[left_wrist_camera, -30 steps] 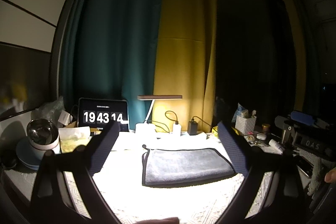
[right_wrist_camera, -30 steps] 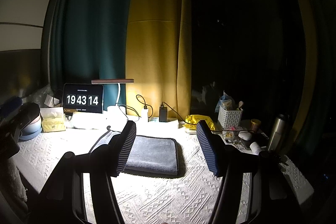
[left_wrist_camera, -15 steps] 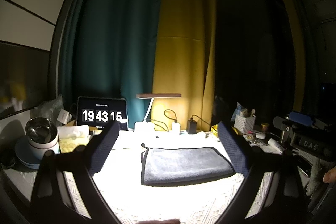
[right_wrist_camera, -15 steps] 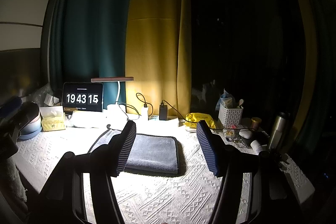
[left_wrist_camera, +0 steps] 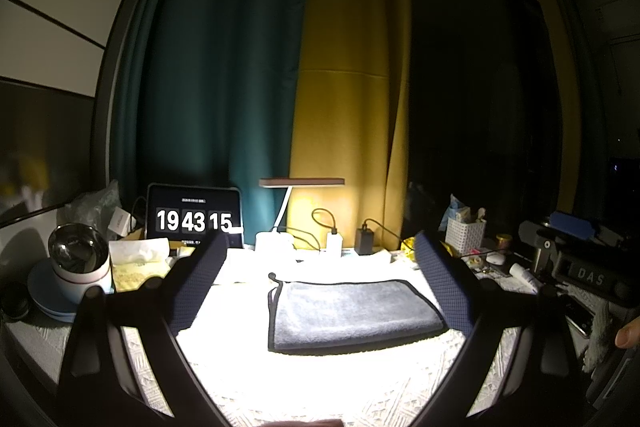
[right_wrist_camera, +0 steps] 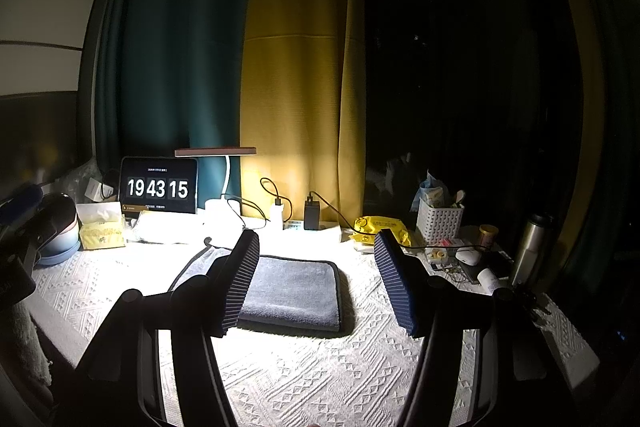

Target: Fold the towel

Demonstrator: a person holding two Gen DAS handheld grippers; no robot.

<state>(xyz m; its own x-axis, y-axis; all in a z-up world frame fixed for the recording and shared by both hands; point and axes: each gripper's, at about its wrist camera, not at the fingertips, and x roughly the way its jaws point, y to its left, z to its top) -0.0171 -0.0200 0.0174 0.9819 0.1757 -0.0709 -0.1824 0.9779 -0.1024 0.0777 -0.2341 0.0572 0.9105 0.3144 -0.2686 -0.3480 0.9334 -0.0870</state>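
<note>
Grey towel (left_wrist_camera: 352,311), plush microfibre with dark piped edging, lies flat on the table (left_wrist_camera: 320,383) at lower centre of the left wrist frame. Rectangular, already folded into a compact pad; long axis runs left-right across the frame. Small hanging loop at its upper left corner. In the right wrist view the towel (right_wrist_camera: 294,291) sits lower centre, partly hidden behind the left finger, and its right edge shows stacked layers.

Table covered by a white cloth with embossed geometric weave, washed out under the lamp.

Left gripper (left_wrist_camera: 320,287): jaws spread wide, empty, dark blue pads with fine dimpled texture, one on either side of the towel in frame, not touching it. Right gripper (right_wrist_camera: 316,283): jaws spread wide, empty, pads ribbed in thin horizontal ridges, held above the towel.

Background: slim bar-head desk lamp (left_wrist_camera: 302,183) on a white curved neck, centre frame. Tablet clock (left_wrist_camera: 194,219) reading 19 43 15, left of the lamp. Shiny metal bowl (left_wrist_camera: 78,253) on a white cup, far left. White perforated plastic basket (right_wrist_camera: 439,223) and steel flask (right_wrist_camera: 528,251) at right. Crinkled yellow packet (right_wrist_camera: 382,227) just behind the right finger. Teal and mustard curtains hang behind.
</note>
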